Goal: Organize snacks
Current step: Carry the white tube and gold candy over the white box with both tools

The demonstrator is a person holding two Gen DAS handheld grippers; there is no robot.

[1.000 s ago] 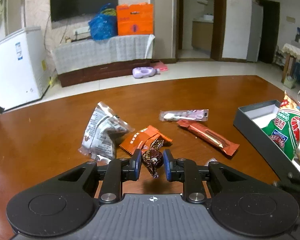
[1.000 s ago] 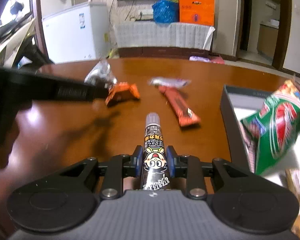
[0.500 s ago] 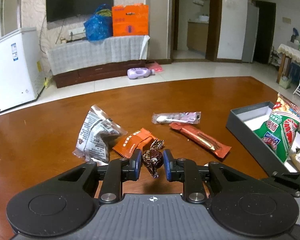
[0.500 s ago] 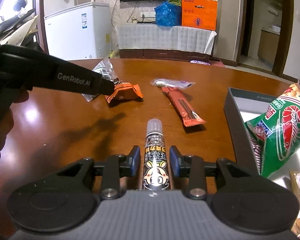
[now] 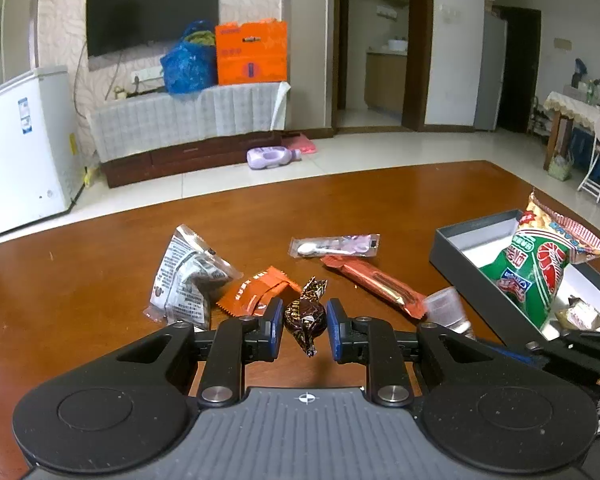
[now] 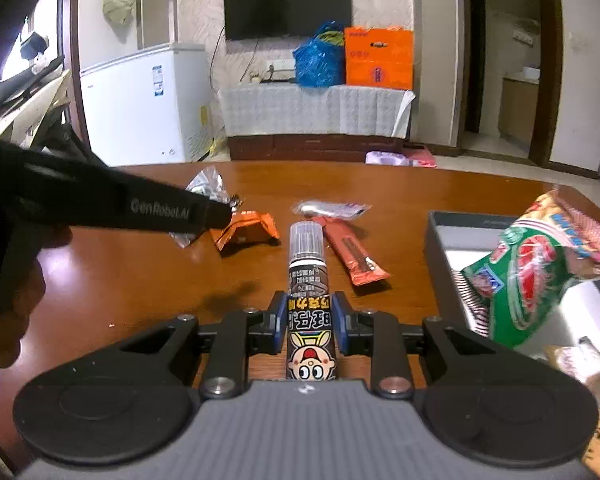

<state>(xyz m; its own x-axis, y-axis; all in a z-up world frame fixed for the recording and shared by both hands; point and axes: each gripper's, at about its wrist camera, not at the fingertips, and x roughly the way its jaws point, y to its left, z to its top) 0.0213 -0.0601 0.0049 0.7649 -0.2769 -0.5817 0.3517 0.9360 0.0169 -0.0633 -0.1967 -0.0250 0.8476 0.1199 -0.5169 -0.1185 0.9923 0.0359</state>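
The grey box at the right edge of the brown wooden surface is the largest thing of the task; a green snack bag leans inside it, light and puffy, easy to crush. On the surface lie a silver packet, an orange wrapper, a long red bar and a clear sachet with a spoon, all thin, crinkly and probably slippery. The right gripper is clamped on a dark snack tube at its middle, above the surface; the tube looks stiff and light, so I judge the middle is a good place to hold. The left gripper is closed on a small brown candy, pinched at its round body, with the twisted ends free. The polished surface reflects light. Behind are a white freezer, a dark television and a tiled floor.
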